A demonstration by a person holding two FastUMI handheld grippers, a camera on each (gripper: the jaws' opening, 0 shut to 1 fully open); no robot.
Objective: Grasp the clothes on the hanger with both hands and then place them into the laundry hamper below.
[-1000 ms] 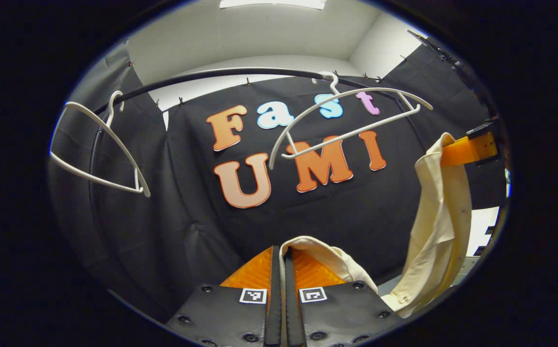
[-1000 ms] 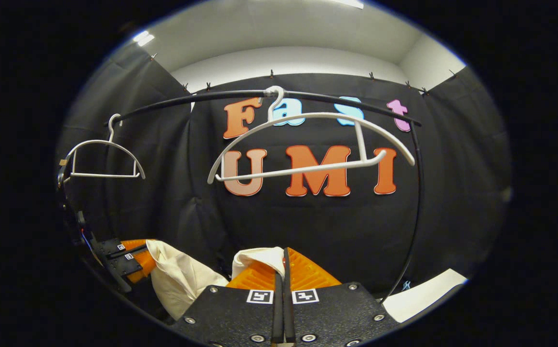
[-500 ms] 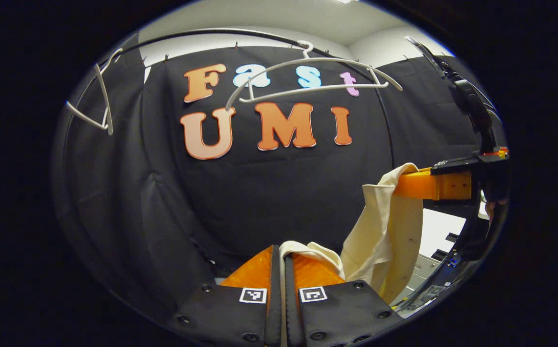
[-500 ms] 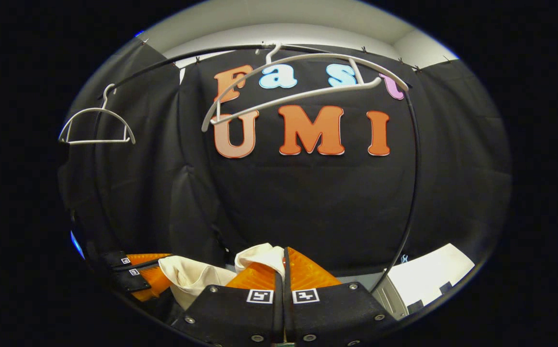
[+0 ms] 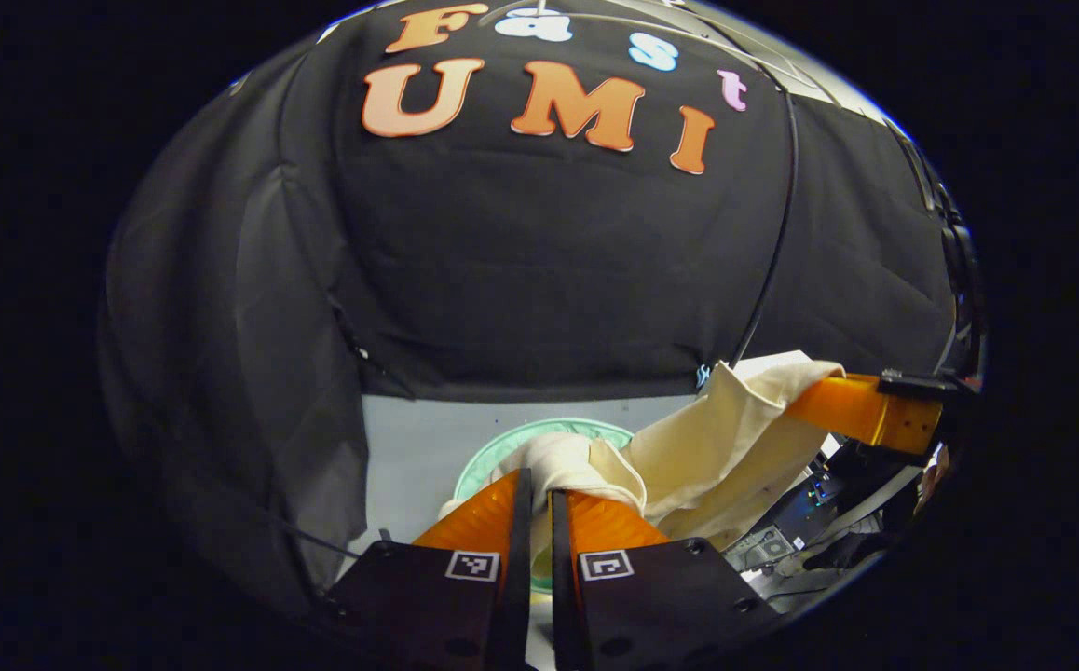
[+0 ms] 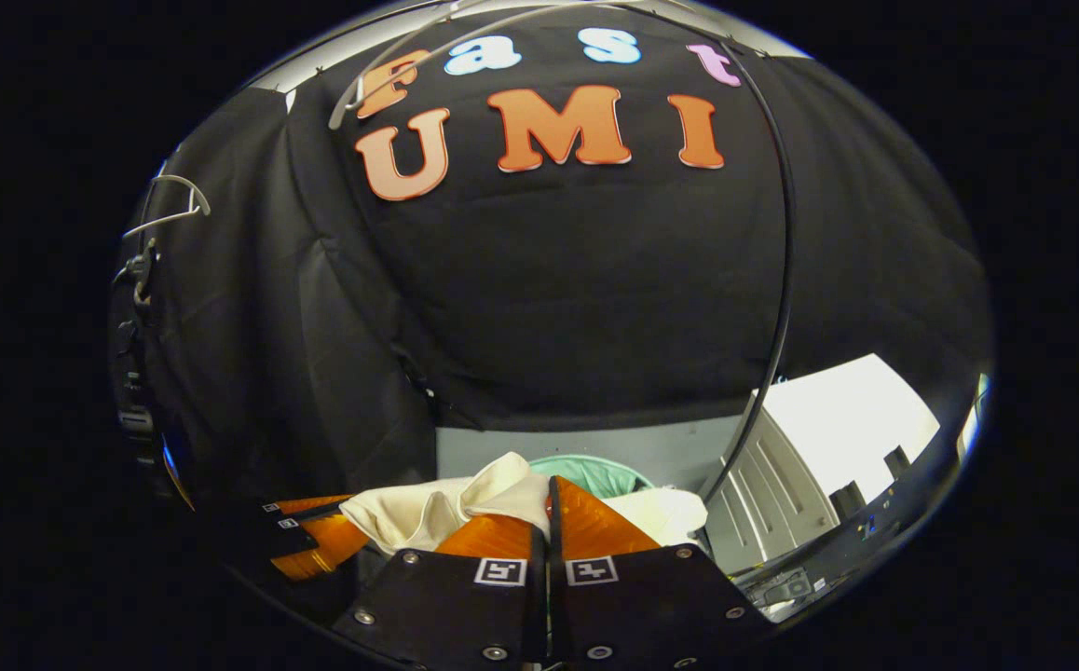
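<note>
Left gripper view: at bottom centre, left gripper (image 5: 536,499) with both fingers pinched onto a bunched fold of the cream garment (image 5: 717,447), only a thin slit between them. Cloth draped from that pinch up and to the right, as far as the right gripper (image 5: 861,410) at the right edge of the frame, whose fingers lie flat against the fabric's far end. Behind the bunched cloth, just above the fingers, the round pale-green rim of the laundry hamper (image 5: 502,445), standing on a light grey floor (image 5: 409,447). Thin black rail (image 5: 775,233) curving down from the upper right to the floor near the garment. Right gripper view: at bottom centre, right gripper (image 6: 544,522) clamped on another fold of the cream garment (image 6: 428,508), fingers nearly together with cloth wedged between. Fabric spread to the left toward the left gripper (image 6: 311,540) at lower left, also on the cloth. Green hamper rim (image 6: 586,466) peeking just above and behind the fingers, garment partly across it. White hanger (image 6: 171,200) bare at upper left; a second hanger (image 6: 428,47) along the top edge.
</note>
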